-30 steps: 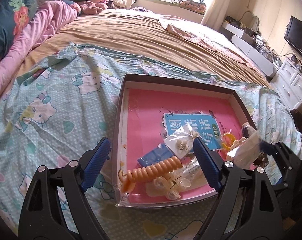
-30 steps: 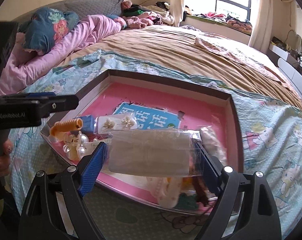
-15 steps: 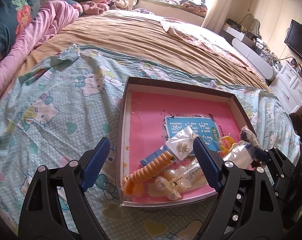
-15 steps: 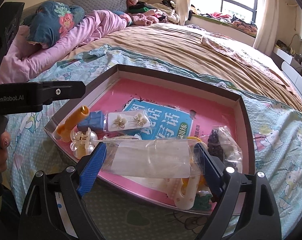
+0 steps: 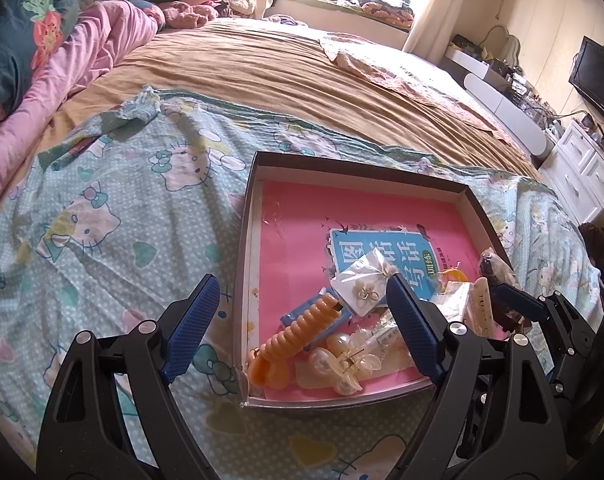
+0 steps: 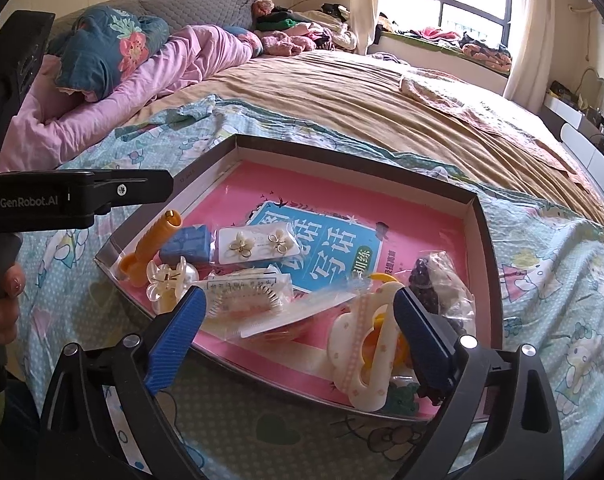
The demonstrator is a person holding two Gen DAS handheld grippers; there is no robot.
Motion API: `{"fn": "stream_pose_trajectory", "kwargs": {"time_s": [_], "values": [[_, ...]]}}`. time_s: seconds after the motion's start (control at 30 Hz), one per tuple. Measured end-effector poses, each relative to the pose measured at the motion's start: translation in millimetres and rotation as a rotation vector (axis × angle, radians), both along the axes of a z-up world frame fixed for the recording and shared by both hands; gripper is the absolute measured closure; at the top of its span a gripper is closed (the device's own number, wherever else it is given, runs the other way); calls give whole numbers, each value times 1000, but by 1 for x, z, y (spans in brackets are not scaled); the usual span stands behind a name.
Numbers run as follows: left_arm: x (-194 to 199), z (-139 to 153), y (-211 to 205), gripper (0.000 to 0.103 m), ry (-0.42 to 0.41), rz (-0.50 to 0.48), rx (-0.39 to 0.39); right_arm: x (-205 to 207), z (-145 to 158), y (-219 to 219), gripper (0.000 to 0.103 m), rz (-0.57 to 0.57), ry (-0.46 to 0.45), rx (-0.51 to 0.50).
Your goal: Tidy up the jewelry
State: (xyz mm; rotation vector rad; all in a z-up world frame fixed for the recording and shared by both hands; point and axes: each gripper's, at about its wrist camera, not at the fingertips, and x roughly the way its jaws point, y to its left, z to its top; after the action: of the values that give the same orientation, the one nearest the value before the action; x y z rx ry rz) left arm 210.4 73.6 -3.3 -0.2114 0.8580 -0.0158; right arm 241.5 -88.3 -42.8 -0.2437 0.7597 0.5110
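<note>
A shallow box tray (image 5: 245,240) (image 6: 484,240) with a pink floor lies on the bed. In it are an orange ribbed clip (image 5: 297,332) (image 6: 151,246), a pearly flower claw clip (image 5: 342,364) (image 6: 167,280), a bag with flower earrings (image 5: 364,290) (image 6: 257,242), a clear bag with a spiral hair tie (image 6: 243,298), a cream clip (image 6: 366,352) and a bag of dark beads (image 6: 434,284). My left gripper (image 5: 302,332) is open and empty over the tray's near left corner. My right gripper (image 6: 297,336) is open and empty above the tray's near edge, the clear bag lying below it.
The tray sits on a Hello Kitty sheet (image 5: 101,208) over a brown bedspread (image 5: 261,68). Pink bedding and pillows (image 6: 141,72) lie at the far left. A blue booklet (image 6: 314,248) lies on the tray floor. White drawers (image 5: 582,172) stand right of the bed.
My right gripper has let go of the clear bag, which now lies in the tray, and has drawn back and up. The left gripper has risen a little.
</note>
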Motion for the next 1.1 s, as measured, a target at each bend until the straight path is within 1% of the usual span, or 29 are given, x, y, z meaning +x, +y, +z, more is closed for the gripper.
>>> {"fn": "stream_pose_trajectory", "kwargs": {"time_s": [0.17, 0.3, 0.37, 0.47, 0.7, 1.1], "values": [[0, 1, 0, 21, -4, 1, -1, -4, 2, -2, 7, -3, -6, 2], [-3, 3, -1, 16, -10, -4, -7, -7, 6, -4, 6, -2, -12, 11], [-5, 6, -2, 16, -15, -7, -6, -9, 9, -6, 6, -4, -17, 14], [-8, 10, -4, 10, -22, -6, -2, -13, 14, -8, 5, -9, -23, 30], [-12, 15, -6, 10, -28, -5, 5, -17, 21, -13, 5, -14, -35, 33], [-29, 30, -10, 10, -71, -9, 18, -35, 35, -26, 5, -25, -68, 55]]}}
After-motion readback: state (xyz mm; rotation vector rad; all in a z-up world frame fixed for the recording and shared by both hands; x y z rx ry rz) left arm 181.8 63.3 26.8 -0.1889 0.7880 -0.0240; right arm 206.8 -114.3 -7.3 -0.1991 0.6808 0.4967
